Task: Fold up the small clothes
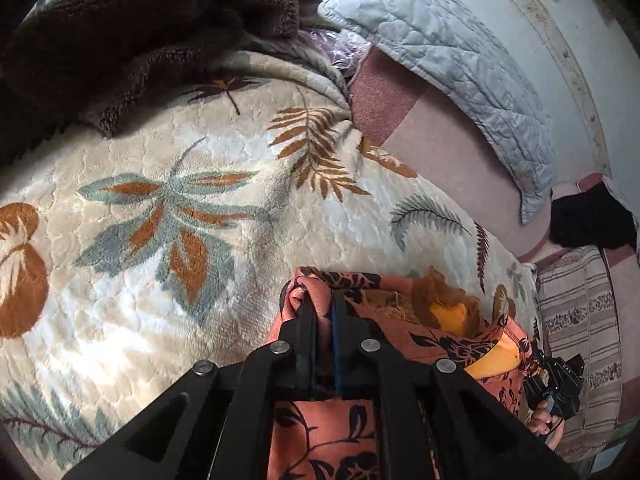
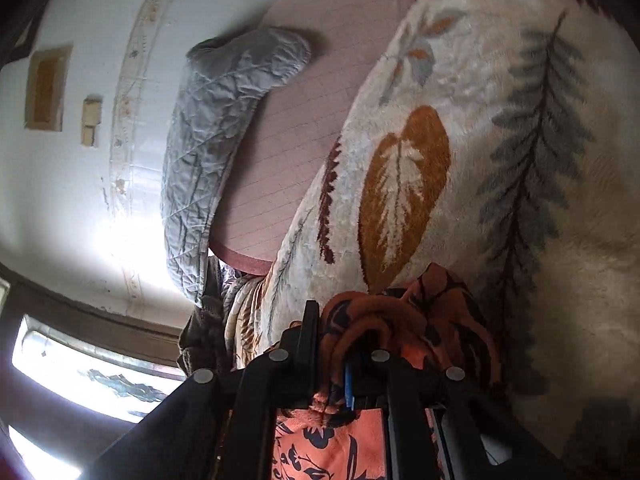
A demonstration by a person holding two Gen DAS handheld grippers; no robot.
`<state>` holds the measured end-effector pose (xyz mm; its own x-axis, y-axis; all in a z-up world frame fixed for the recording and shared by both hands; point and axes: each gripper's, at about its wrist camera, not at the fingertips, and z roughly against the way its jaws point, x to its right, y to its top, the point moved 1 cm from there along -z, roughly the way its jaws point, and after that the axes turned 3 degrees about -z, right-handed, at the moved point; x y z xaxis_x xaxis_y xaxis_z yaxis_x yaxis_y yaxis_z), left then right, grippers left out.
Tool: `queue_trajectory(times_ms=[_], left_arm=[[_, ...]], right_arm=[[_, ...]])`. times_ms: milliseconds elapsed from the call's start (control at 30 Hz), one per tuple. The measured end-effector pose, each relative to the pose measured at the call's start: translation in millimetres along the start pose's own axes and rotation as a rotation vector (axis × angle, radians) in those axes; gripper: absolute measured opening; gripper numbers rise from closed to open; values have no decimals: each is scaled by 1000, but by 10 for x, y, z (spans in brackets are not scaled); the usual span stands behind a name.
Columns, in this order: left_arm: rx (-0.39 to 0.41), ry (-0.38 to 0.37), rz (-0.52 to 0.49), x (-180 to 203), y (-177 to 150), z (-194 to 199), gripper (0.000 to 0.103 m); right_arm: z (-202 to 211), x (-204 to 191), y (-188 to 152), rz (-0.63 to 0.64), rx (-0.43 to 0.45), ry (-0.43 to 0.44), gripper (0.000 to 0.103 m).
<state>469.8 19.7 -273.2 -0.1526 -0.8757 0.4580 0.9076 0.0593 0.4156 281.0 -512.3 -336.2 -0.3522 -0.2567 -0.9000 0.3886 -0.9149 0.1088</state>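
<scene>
The small garment (image 1: 420, 320) is salmon-orange cloth with a black floral print and a yellow-orange lining. It hangs stretched between both grippers above the leaf-patterned blanket (image 1: 160, 200). My left gripper (image 1: 322, 300) is shut on a bunched corner of it. My right gripper (image 2: 340, 320) is shut on another bunched corner of the garment (image 2: 400, 320), which wraps over the fingers. The right gripper also shows in the left wrist view (image 1: 554, 384), at the garment's far end, with the hand that holds it.
The cream blanket (image 2: 520, 160) covers the bed. A dark brown fleece (image 1: 140, 32) lies at the far left. A pale blue quilted pillow (image 1: 460, 72) rests on the pink sheet (image 1: 432, 152) by the wall. A striped cushion (image 1: 580, 320) and a dark item (image 1: 592, 220) are at right.
</scene>
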Motion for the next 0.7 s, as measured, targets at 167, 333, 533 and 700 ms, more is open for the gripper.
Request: queue_trajectory(times_ms=[167,333,533,700], left_arm=[[33,-27,69,-197,-84,-190,9],[313,-6,127,-283,-189,412,58],[358,42,78,29,-688,875,61],[218,107,-70,560,-1208,671,61]], right_arm=[[-257,244,200,-103,-115,2,12],[21,221,238,-137,-98,152,15],[599,20,97,-84,117,232,97],[502,-356,-346,108,-20,42,74]])
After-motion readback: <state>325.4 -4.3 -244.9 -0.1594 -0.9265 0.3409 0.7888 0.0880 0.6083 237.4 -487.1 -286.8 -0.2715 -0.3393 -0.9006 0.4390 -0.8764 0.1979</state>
